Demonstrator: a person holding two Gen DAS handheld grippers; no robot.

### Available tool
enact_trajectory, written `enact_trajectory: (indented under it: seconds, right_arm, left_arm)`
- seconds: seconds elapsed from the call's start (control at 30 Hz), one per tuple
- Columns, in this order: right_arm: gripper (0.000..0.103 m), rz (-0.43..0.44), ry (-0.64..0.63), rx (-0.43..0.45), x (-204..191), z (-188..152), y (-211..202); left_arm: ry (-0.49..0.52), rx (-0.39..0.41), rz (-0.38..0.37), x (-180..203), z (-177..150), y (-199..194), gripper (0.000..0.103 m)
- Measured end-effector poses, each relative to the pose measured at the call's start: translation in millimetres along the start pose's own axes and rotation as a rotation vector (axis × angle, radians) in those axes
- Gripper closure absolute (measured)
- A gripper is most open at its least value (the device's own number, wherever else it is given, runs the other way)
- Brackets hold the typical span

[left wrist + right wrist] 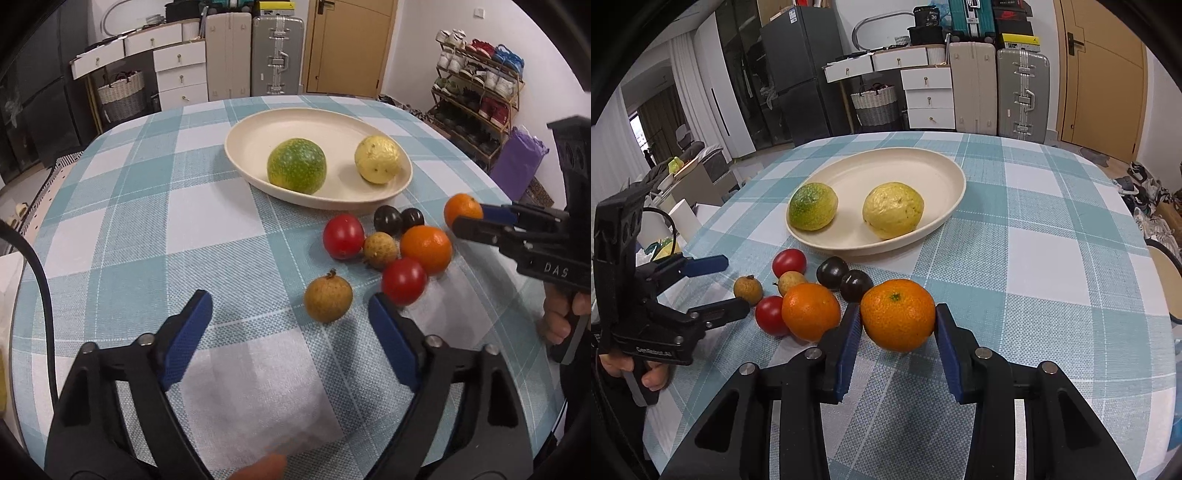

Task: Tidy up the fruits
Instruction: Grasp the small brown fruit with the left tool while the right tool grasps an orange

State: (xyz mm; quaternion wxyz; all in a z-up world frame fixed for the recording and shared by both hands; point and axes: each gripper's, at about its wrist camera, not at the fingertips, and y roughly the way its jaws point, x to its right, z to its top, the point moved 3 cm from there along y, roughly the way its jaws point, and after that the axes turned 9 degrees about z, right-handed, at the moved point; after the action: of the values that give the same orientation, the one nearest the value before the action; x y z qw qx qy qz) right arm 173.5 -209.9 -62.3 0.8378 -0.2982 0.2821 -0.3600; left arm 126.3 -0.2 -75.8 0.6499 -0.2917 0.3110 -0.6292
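A cream oval plate [255, 125] [923, 162] holds a green fruit [296, 165] [812, 206] and a yellow fruit [377, 158] [893, 209]. In front of it lie two red tomatoes [343, 236], two dark plums [388, 219], two brown longans [327, 299] and an orange [426, 249] [810, 311]. My right gripper [897, 325] [466, 220] is shut on a second orange [897, 314] [462, 208], on or just above the cloth. My left gripper [290, 308] [733, 286] is open; the near longan sits just ahead, between its fingertips.
The table [147, 206] has a blue and white checked cloth. Beyond its far edge stand suitcases [277, 55], white drawers [181, 74] and a shoe rack [476, 85]. A purple bag [521, 162] sits off the right edge.
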Motion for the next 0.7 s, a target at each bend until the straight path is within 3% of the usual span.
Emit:
enact_trajectory:
  seconds: [0.43, 0.5, 0.7]
  right_arm:
    - [0.062, 0.0, -0.003, 0.008, -1.0, 0.4, -2.6]
    - [0.062, -0.001, -0.003, 0.008, -1.3, 0.4, -3.3]
    - [0.062, 0.0, -0.005, 0.013, -1.7, 0.6, -4.2]
  left_arm:
    - [0.028, -0.011, -0.06, 9.0, -1.0, 1.8, 0.066]
    - [0.034, -0.009, -0.073, 10.2, -0.8, 1.2, 0.078]
    - [0.025, 0.019, -0.078, 8.8, 0.4, -4.5, 0.078]
